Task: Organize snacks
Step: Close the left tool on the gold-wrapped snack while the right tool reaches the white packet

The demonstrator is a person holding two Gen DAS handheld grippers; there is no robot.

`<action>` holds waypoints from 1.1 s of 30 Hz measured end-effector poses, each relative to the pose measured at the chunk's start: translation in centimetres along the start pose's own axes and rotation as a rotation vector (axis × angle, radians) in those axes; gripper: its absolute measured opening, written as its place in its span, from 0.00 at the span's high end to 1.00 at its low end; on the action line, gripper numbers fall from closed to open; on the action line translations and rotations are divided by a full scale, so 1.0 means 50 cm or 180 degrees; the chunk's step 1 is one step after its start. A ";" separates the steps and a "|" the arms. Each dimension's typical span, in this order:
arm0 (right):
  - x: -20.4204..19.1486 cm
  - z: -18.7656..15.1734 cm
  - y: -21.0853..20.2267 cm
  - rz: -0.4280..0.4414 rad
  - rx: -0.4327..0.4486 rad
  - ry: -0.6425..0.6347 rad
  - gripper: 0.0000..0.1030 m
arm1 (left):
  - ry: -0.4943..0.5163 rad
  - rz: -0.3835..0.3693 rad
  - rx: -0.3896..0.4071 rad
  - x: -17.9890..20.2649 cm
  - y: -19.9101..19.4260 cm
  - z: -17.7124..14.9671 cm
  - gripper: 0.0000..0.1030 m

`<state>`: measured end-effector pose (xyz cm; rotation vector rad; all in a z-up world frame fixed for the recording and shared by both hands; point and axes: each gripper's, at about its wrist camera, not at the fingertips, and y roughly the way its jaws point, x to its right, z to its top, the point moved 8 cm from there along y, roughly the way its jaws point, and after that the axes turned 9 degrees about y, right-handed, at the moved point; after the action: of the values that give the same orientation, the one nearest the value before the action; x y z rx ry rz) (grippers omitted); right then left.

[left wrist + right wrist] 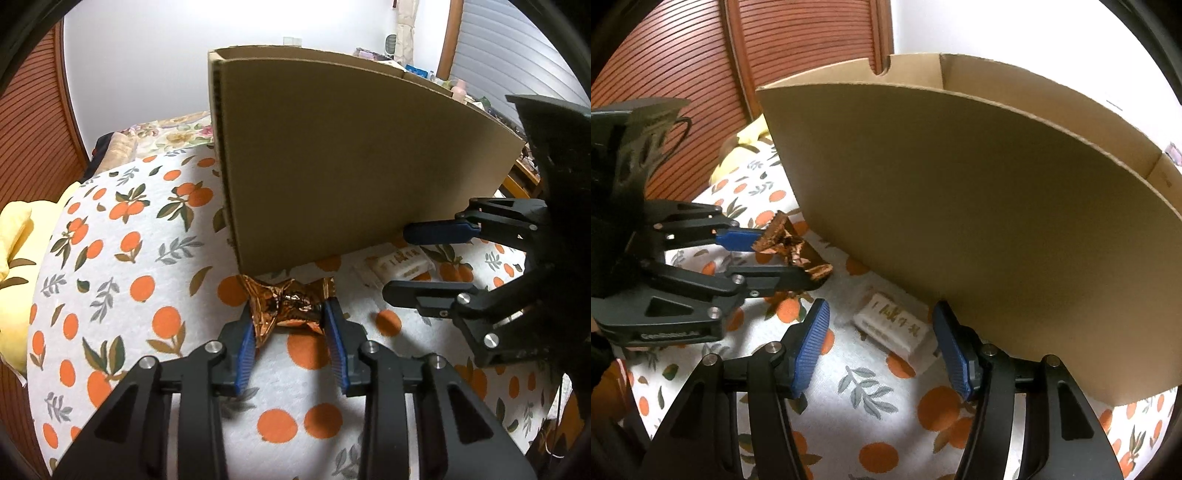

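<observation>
— Two snacks on the orange-print white tablecloth (pixel 122 266); list them, left to right.

— Item one: crinkled copper-foil snack packet (pixel 291 306), pinched between the blue pads of the left gripper (pixel 291 325). Its jaws stand narrow, closed on the packet's middle, so the twisted ends flare out on both sides. In the right wrist view it looks clear of the cloth, probably so it can go over the wall beside it.

— Item two?

— White rectangular wrapped snack with gold lettering (pixel 892 326), flat on the cloth, just in front of the tall brown corrugated cardboard box (pixel 979 229). The right gripper (pixel 881 347) hangs over it, jaws wide, a pad on either side and neither touching. The spread seems matched to the packet's length, ready for closing.

— And the box?

— Open-topped, standing right behind both snacks; its near wall hides the inside, so contents cannot be told. Likely the destination for both.

— Anything further?

— Pale yellow cushion (pixel 14 236) at the far left edge, not involved.
</observation>
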<state>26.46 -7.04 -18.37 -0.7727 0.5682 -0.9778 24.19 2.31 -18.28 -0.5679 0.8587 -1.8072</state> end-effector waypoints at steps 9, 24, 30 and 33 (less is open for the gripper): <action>-0.005 -0.011 0.010 -0.0110 -0.0051 -0.0133 0.46 | -0.0044 -0.0002 0.0021 -0.008 -0.018 -0.022 0.68; -0.033 -0.040 0.002 -0.0155 -0.0172 -0.0346 0.50 | -0.0092 0.0041 0.0054 -0.010 -0.048 -0.038 0.68; -0.020 -0.041 0.005 -0.0080 -0.0152 -0.0225 0.54 | -0.0093 0.0035 0.0065 -0.002 -0.057 -0.042 0.68; -0.019 -0.045 -0.003 -0.0090 -0.0146 -0.0223 0.60 | -0.0079 0.0035 0.0083 0.003 -0.065 -0.039 0.68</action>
<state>24.31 -6.96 -19.52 -0.8548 0.5216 -0.9627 20.81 3.50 -17.04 -0.5668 0.8190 -1.7954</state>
